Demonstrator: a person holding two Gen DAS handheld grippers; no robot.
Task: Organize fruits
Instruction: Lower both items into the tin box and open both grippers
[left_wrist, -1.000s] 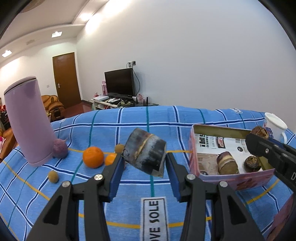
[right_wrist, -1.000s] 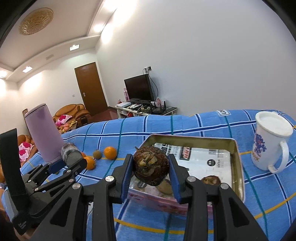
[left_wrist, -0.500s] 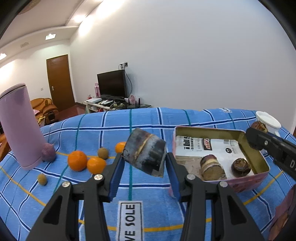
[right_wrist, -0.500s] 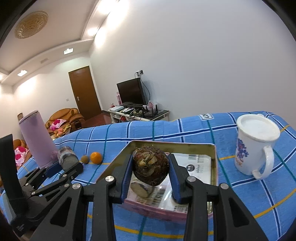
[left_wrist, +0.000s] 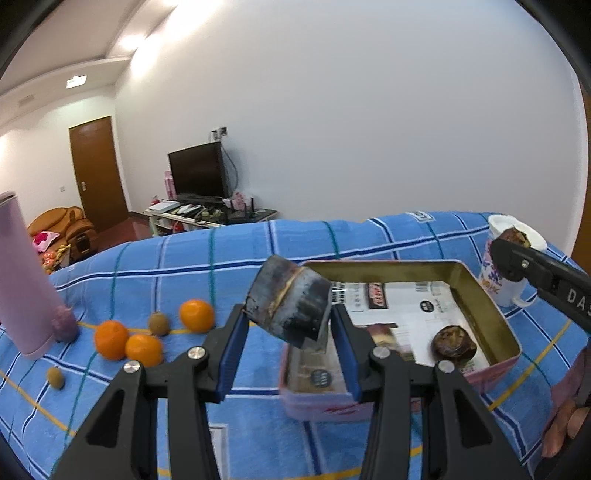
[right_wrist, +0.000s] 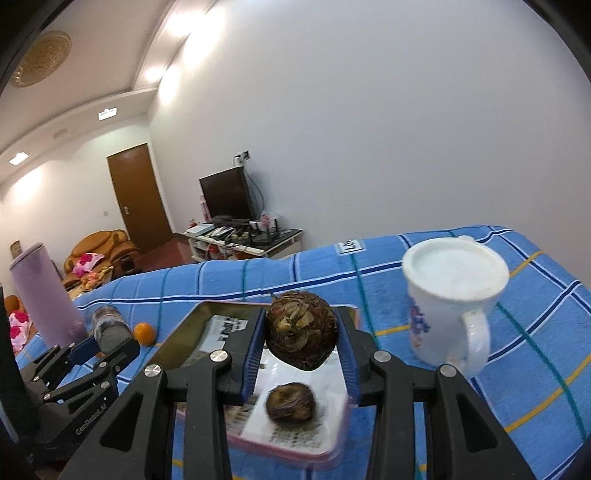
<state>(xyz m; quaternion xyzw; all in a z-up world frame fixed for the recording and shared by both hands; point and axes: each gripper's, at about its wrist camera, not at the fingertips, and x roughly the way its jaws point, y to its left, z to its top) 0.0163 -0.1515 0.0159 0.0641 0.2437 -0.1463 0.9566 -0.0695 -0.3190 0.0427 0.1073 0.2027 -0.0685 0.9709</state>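
Gripping a dark cut chunk (left_wrist: 289, 309) in the left gripper (left_wrist: 288, 345) and a scaly brown round fruit (right_wrist: 301, 339) in the right gripper (right_wrist: 301, 356), both held closed above the tin (left_wrist: 491, 317), each looks firm, fairly light, best held across its middle.

Legible markings:
- Right gripper (left_wrist: 511, 254), seen from the left wrist camera: white letters "DA" are showing on its black arm, cut off by the frame edge.
- Left gripper (right_wrist: 110, 334), seen from the right wrist camera: small embossed lettering is running along its black arm, too fine to read.
- Tin box (left_wrist: 476, 291): printed paper lining is showing labels and round marks, all illegible.
- Blue plaid cloth (right_wrist: 369, 258): a white tag is showing dark letters, blurred.
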